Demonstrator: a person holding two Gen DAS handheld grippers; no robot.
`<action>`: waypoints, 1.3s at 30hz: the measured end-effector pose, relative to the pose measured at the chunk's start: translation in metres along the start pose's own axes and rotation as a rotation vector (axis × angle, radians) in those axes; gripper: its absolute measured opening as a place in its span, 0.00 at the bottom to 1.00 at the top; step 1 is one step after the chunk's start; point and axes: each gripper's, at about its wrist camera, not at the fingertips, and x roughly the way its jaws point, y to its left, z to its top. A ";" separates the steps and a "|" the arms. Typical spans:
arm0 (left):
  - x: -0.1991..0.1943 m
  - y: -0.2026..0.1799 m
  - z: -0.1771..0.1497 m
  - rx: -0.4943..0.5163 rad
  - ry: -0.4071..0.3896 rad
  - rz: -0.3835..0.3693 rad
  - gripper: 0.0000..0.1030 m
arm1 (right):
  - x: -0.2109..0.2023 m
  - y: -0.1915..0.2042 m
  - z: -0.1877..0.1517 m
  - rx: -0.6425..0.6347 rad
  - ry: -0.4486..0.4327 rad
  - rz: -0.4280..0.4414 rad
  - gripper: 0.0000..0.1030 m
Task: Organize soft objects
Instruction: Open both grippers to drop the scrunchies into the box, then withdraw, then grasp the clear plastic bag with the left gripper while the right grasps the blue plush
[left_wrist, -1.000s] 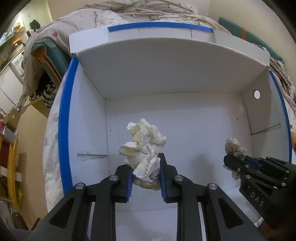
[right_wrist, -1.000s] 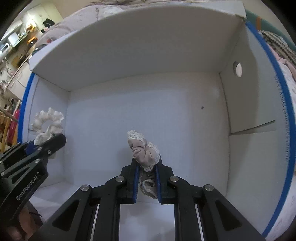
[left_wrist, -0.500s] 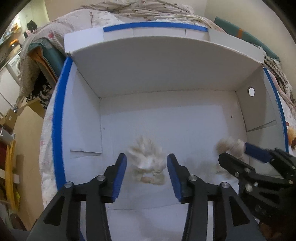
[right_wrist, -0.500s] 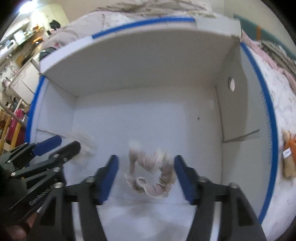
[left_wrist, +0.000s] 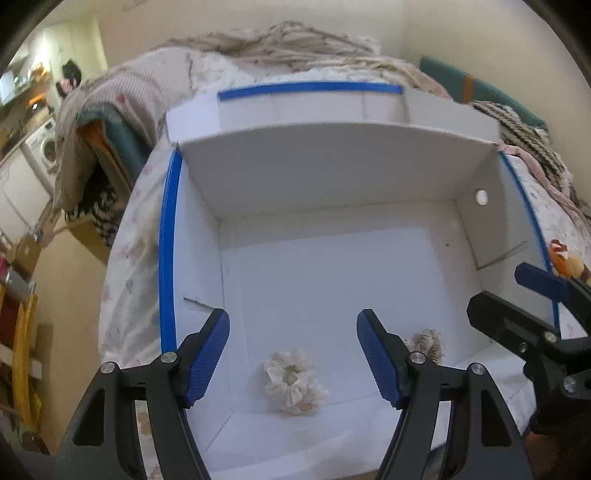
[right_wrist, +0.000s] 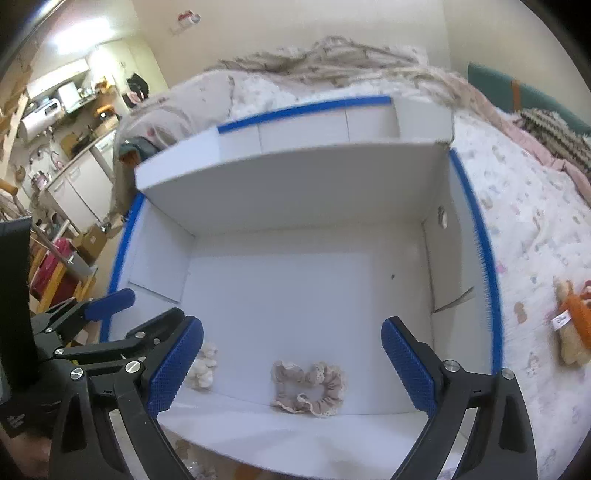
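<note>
The left gripper (left_wrist: 291, 354) has its fingers apart and opening, nothing clamped; the cream scrunchie (left_wrist: 293, 380) lies below between them on the box (left_wrist: 332, 177) floor. The right gripper (right_wrist: 291, 365) is opening too, the pink scrunchie (right_wrist: 308, 384) loose beneath it. The drop-off looks done; next comes fetching the plush toy (right_wrist: 572, 332) right of the fingers on the bed (right_wrist: 517, 206). Box walls stand clear.
</note>
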 end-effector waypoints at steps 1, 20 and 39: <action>-0.005 -0.002 -0.001 0.009 -0.019 -0.002 0.67 | -0.006 0.000 -0.001 0.000 -0.016 0.008 1.00; -0.075 0.021 -0.056 -0.108 -0.108 -0.025 0.67 | -0.082 -0.021 -0.057 0.095 -0.164 0.065 1.00; -0.073 0.053 -0.116 -0.223 -0.027 0.041 0.72 | -0.054 -0.022 -0.103 0.192 -0.009 0.158 1.00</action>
